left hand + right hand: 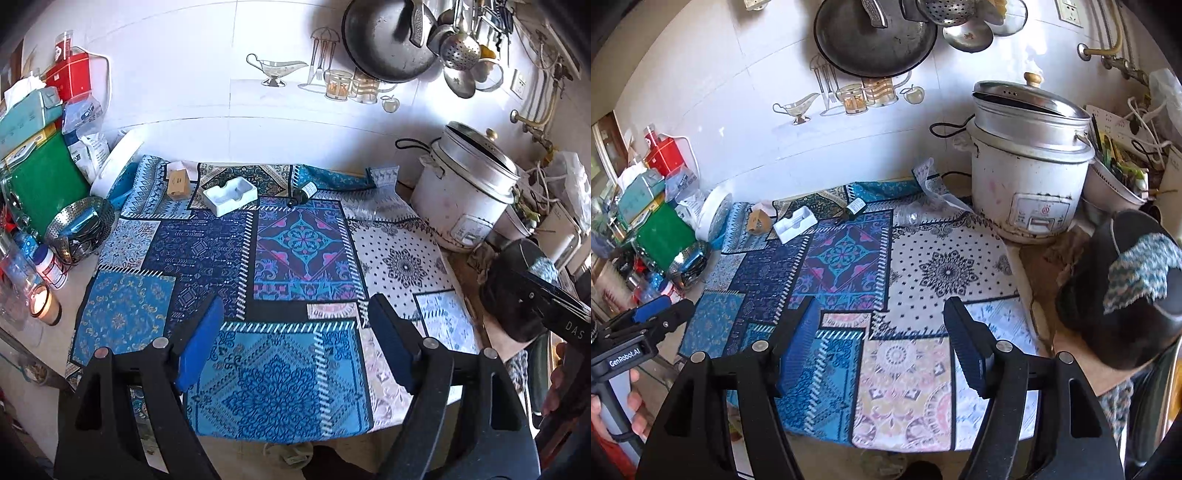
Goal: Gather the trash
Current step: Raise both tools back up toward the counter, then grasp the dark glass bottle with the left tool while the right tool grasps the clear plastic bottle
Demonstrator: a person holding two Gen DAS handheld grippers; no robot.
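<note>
Trash lies at the far edge of the patchwork cloth (pixel 295 258): a brown carton (pixel 178 183), a white plastic tray (pixel 229 195), a small dark bottle (pixel 303 194) and a clear bottle (pixel 909 216). We hold the left gripper (pixel 295 339) and the right gripper (pixel 881 339) above the near cloth, both with jaws apart and nothing between them. A rice cooker (pixel 1027 177) stands at the far right, a dark bin (pixel 1123 295) nearer right, and boxes and jars crowd the left. The middle of the cloth lies bare up to the tiled wall (pixel 184 74).
</note>
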